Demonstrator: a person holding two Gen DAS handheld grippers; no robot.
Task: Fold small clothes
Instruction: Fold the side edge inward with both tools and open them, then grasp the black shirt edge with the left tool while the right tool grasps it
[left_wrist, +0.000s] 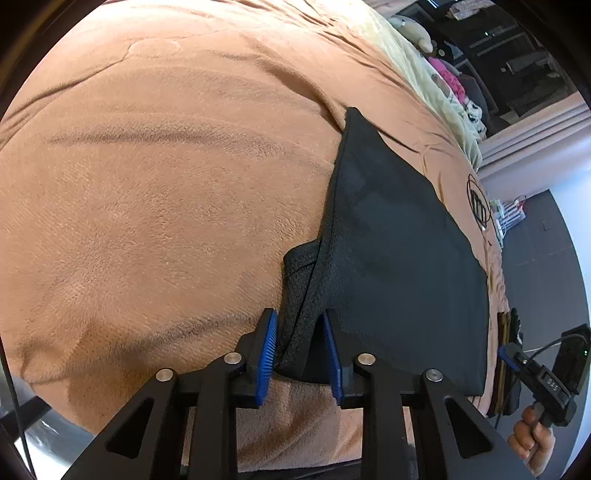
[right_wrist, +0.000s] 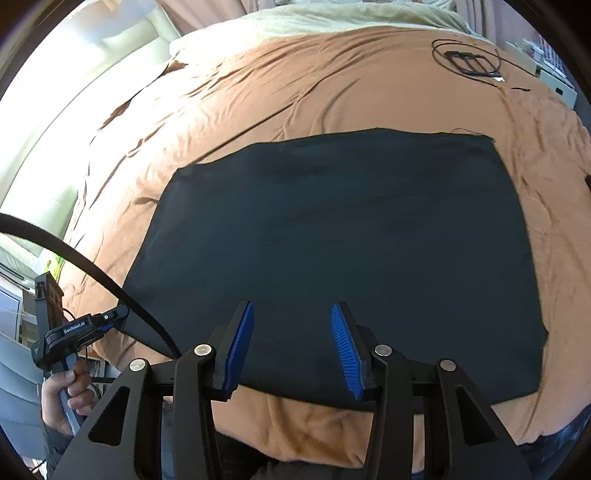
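Observation:
A black garment (right_wrist: 332, 236) lies spread flat on a brown blanket (right_wrist: 295, 92). In the left wrist view its near left corner (left_wrist: 299, 295) stands up as a ridge with a ribbed band. That ridge fills the gap between the blue pads of my left gripper (left_wrist: 300, 354), which is shut on it. In the right wrist view the left gripper (right_wrist: 110, 319) sits at the garment's left corner, held by a hand (right_wrist: 70, 391). My right gripper (right_wrist: 293, 347) hovers open over the garment's near edge, with nothing pinched between its pads. It also shows in the left wrist view as the right gripper (left_wrist: 517, 360).
A coiled black cable (right_wrist: 469, 59) lies on the blanket at the far right. Pale green bedding (right_wrist: 332, 18) runs along the far side, with a pile of clothes (left_wrist: 447, 77) beyond it. A black strap (right_wrist: 74, 254) arcs across the left of the right wrist view.

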